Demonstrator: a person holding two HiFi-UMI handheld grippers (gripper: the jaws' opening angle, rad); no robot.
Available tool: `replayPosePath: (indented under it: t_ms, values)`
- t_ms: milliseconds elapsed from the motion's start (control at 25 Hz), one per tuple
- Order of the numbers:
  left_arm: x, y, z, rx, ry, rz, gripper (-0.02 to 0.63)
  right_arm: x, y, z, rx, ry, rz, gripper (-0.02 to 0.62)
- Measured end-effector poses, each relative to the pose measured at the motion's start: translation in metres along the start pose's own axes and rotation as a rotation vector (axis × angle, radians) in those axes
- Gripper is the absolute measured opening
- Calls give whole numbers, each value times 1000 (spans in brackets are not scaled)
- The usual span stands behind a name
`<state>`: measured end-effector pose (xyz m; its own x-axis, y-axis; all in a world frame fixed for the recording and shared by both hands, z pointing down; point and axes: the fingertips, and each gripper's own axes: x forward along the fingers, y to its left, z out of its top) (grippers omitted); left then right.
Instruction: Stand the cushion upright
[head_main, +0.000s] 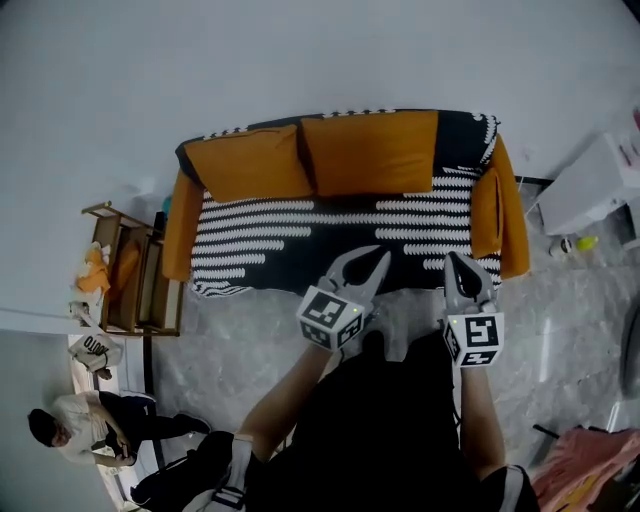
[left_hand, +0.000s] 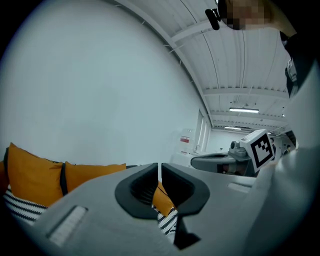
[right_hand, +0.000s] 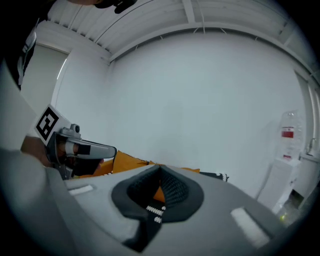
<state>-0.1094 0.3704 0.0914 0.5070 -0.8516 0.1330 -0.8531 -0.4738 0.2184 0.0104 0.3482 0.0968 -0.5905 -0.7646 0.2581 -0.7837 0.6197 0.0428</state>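
Both grippers are held side by side in front of the sofa (head_main: 512, 215), pointing at it; left gripper (head_main: 374, 262) jaws are drawn to a thin slit, nothing between them; right gripper (head_main: 456, 260) jaws are fully together, also empty; first cushion (head_main: 255, 162), orange, leans upright against the backrest at picture left; second cushion (head_main: 372, 150) stands just beside it, edges touching; a black-and-white striped throw (head_main: 300, 235) covers the seat.

Cushions (head_main: 371, 152) side by side on sofa (head_main: 300, 252)
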Motion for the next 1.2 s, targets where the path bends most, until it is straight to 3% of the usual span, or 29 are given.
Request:
replayPosePath:
  t_ms: [160,480,1200]
  values:
    - [-7,-5,4,-6,-2,3,29,-5,14,5,61,-23,56,3]
    - [-13,-12,3,23,8,-1,9,-4,40,12,62,-47,136,2]
    - [-7,-25,5,24,3,2,10,-12,41,11,56,-31,176,2]
